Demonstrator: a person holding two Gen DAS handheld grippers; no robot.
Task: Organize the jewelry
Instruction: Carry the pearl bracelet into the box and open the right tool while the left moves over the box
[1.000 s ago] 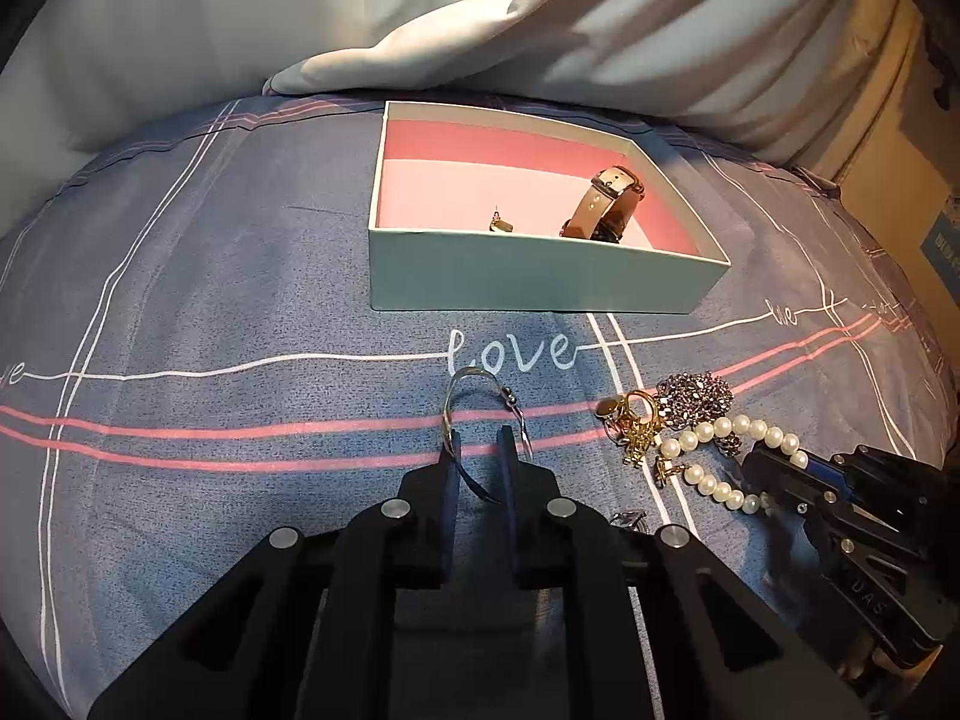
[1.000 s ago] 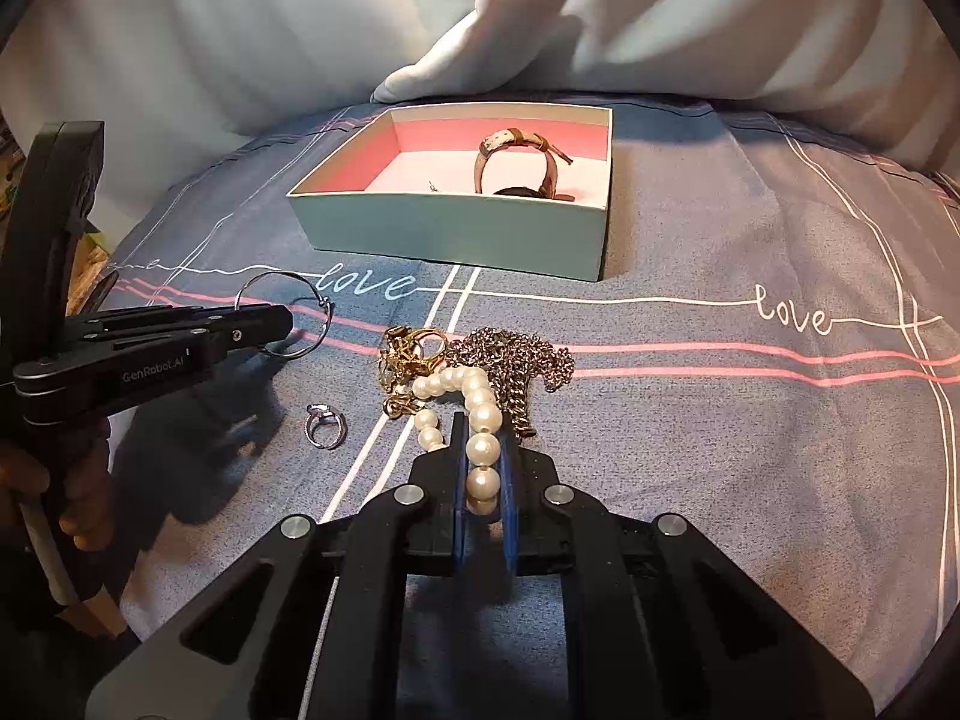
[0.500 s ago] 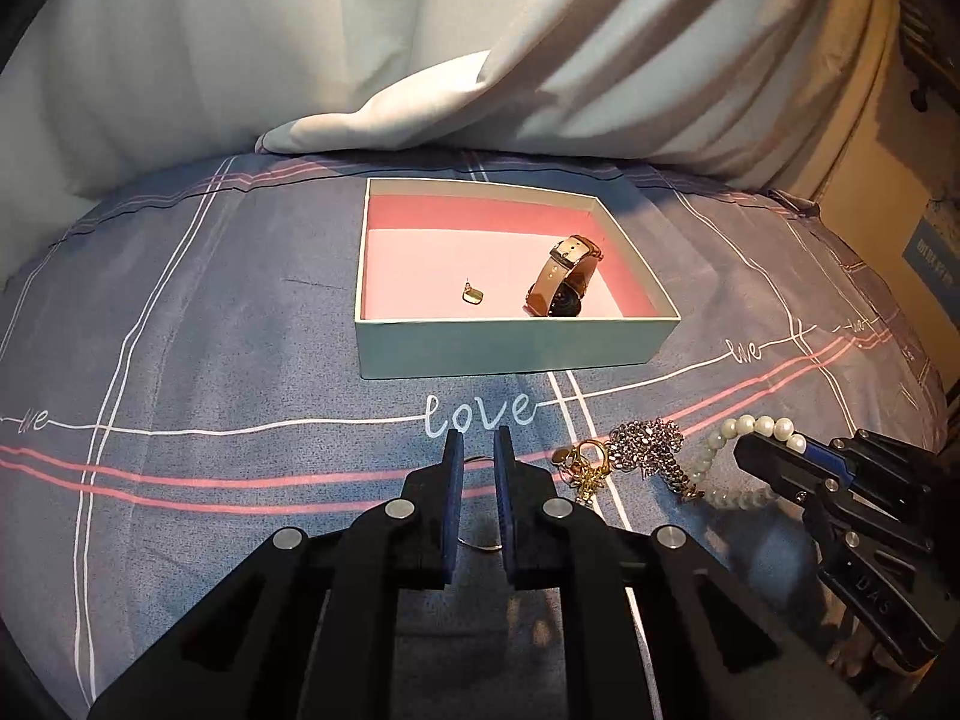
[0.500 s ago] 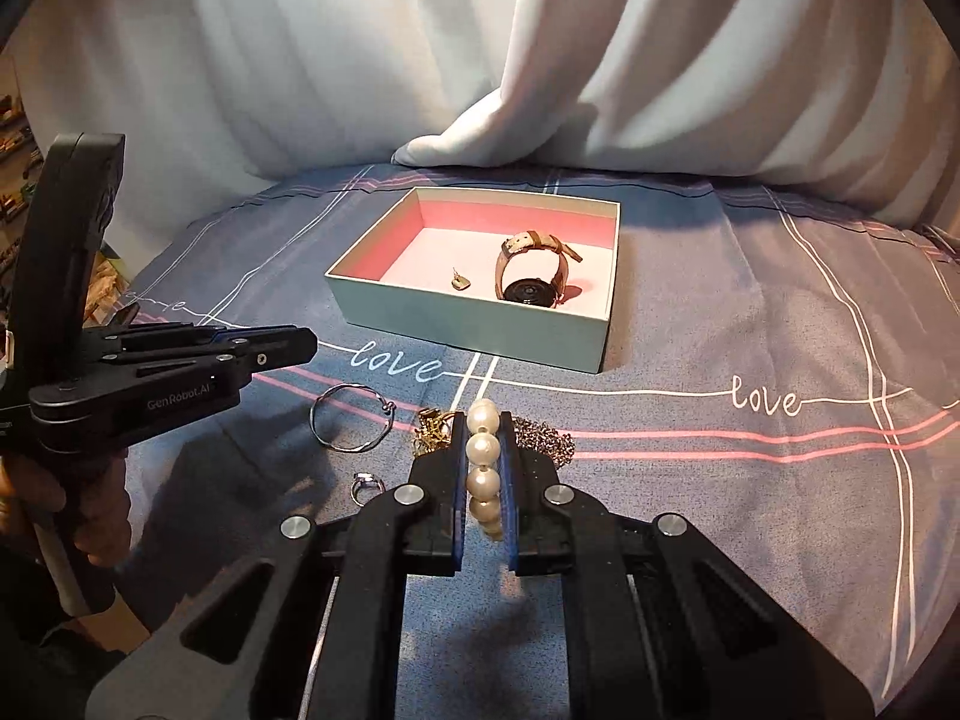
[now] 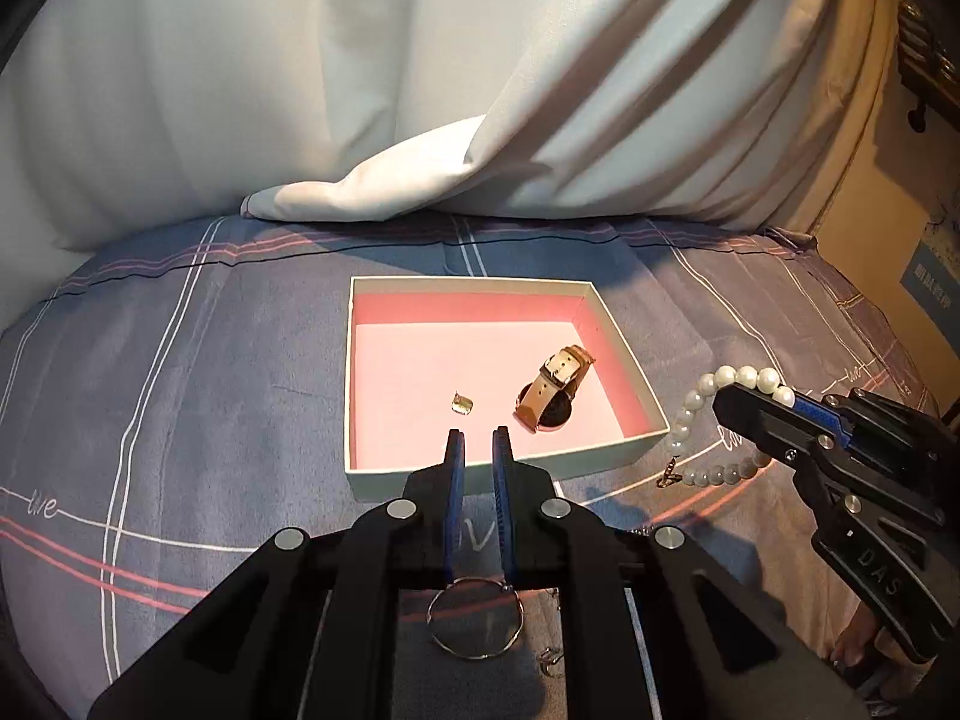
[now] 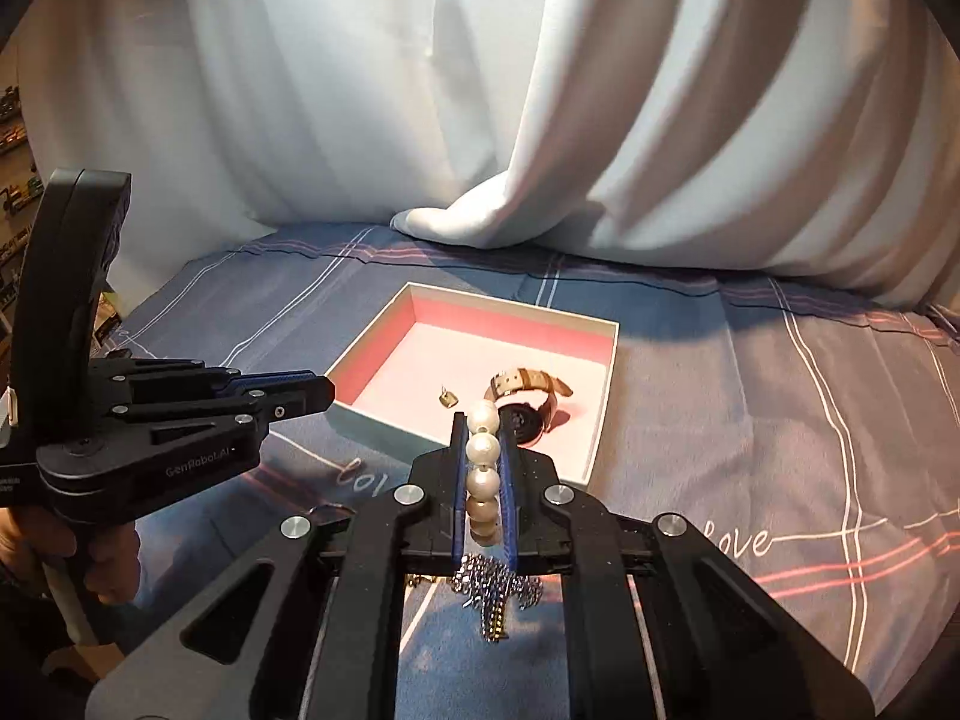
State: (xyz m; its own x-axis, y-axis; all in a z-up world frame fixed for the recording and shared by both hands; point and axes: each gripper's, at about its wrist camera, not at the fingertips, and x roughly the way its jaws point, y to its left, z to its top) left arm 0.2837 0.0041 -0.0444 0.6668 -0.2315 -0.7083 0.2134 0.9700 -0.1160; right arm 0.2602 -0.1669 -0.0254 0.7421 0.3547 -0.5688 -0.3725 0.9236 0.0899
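Both grippers have risen toward the box (image 5: 504, 468) since a second ago. Right gripper (image 6: 483, 426) is clamped on the pearl bracelet (image 6: 483, 450), which dangles beside the box's right wall in the left view. Left gripper (image 5: 477, 438) shows a narrow gap at its tips, with the hoop (image 5: 475, 624) hanging below its fingers; whether they actually pinch it I cannot tell. Watch (image 5: 555, 396) and earring (image 5: 462, 404) lie inside

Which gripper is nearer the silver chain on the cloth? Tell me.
Right. The right gripper, shut on the pearl bracelet, hangs above the silver chain; the left gripper is off to its left, near the box's front corner.
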